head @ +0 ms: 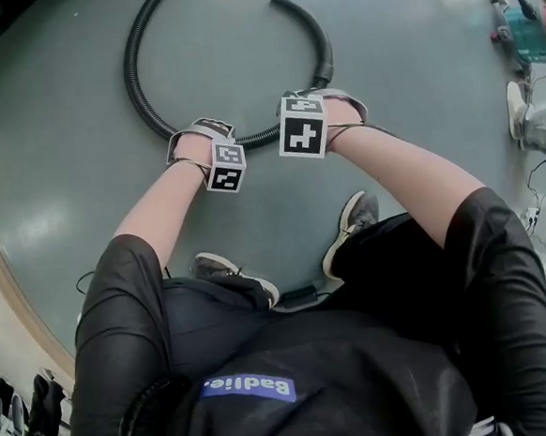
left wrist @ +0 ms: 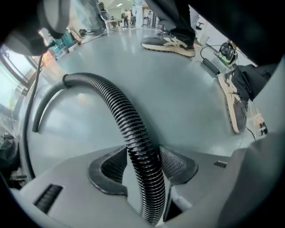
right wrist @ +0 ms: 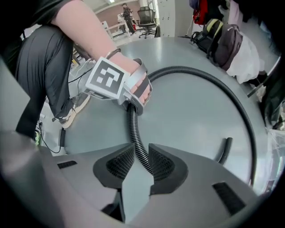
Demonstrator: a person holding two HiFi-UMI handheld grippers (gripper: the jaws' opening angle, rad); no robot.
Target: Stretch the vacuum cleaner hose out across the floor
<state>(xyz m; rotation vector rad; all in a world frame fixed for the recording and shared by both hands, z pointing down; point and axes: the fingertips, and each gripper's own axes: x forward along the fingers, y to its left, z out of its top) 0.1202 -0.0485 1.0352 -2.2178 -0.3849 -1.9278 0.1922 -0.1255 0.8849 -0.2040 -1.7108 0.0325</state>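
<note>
**A:** Where is the left tool (head: 194, 139)?

**B:** Close to centre at 11 o'clock in the head view, pointing down at the grey floor (head: 54, 183). In the left gripper view its jaws stand partly apart. The black ribbed hose (left wrist: 133, 133) runs straight through the gap, and the pads (left wrist: 176, 162) lie against its ribs on both sides. So it has hold of the hose.

**A:** How does the hose lie?

**B:** It lies on the floor, curled into a near-ring. From the left tool it bulges far out toward 11 o'clock, then leaves the top edge just short of 12. The other way it runs a short stretch across to the right tool and passes under it. At 1 o'clock it thickens into a cuff (head: 324, 71). It ends as a smooth bent tube (head: 298, 13) with its tip near 12.

**A:** And the right tool (head: 325, 105)?

**B:** It is just beside the left one, at 1 o'clock from centre, and tilted steeply down. In the right gripper view its jaws are only narrowly apart. The hose shows in the gap but looks thinner than it, lying beyond the pads and slipping behind the right jaw. It grips nothing.

**A:** Anything further right?

**B:** The person's own shoes (head: 353, 217) stand on the floor below the tools, close to centre. Another person's pale shoe (head: 516, 104) is at the right edge between 2 and 3 o'clock. A teal machine (head: 527, 37) sits above it at 2.
</note>
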